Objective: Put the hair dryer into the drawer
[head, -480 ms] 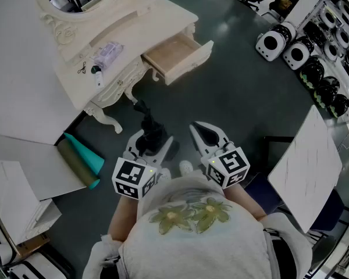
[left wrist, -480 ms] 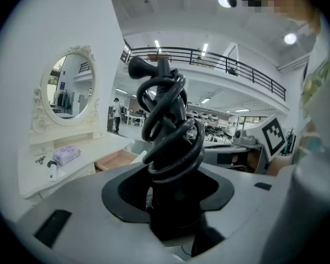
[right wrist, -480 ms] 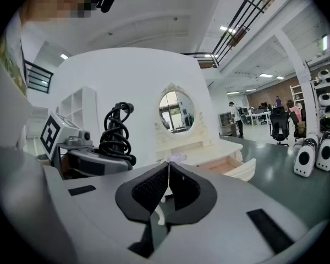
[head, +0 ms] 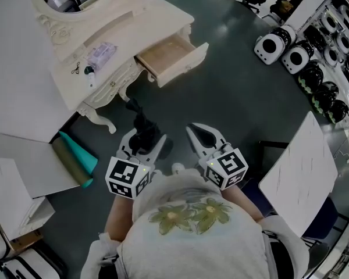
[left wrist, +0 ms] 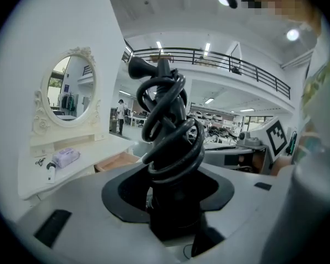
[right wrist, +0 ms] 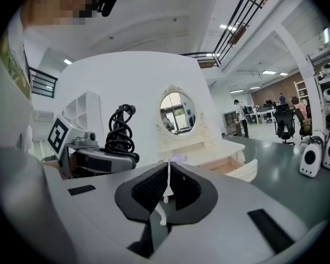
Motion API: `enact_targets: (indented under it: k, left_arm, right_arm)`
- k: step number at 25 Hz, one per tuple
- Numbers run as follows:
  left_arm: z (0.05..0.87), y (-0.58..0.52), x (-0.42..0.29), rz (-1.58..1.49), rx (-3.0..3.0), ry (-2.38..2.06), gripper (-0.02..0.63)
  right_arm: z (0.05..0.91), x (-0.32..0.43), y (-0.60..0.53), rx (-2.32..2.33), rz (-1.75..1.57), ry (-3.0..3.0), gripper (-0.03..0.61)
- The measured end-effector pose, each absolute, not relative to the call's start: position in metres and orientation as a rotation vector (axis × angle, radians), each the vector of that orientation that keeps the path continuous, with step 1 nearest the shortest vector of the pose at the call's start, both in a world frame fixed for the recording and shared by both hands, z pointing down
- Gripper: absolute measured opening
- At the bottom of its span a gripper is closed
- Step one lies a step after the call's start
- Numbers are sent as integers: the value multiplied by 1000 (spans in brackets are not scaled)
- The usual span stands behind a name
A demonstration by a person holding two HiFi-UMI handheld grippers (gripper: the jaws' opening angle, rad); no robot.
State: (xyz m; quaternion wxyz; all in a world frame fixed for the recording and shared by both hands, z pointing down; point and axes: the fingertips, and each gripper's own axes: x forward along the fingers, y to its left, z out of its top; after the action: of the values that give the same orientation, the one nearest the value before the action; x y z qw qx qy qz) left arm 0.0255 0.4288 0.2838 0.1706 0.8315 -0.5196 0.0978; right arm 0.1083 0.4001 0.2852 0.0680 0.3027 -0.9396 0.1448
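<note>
Straight ahead of my left gripper point(head: 143, 145) the drawer point(head: 183, 67) stands open. That gripper is clamped on the hair dryer point(head: 141, 122), whose length rises forward from the jaws. My right gripper point(head: 198, 133) is closed and empty.

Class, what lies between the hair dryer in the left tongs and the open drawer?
Only bare floor separates hair dryer and drawer, as the head view shows.

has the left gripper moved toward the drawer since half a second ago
No. The left gripper, shut on the hair dryer, sits as far from the open drawer as before; the whole view only shifted slightly.
</note>
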Motion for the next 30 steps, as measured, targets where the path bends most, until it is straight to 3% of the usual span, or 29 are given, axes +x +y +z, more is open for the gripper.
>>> enact_targets:
  k: [13,30]
  left_arm:
    - [275,401,43,265,2358,-1560,201]
    - [292,304,-3,270,2370,-1445,201]
  right_arm:
    - [286,120,375,783,409,-2909,26]
    - [302,71,278,815,475,-2865,26]
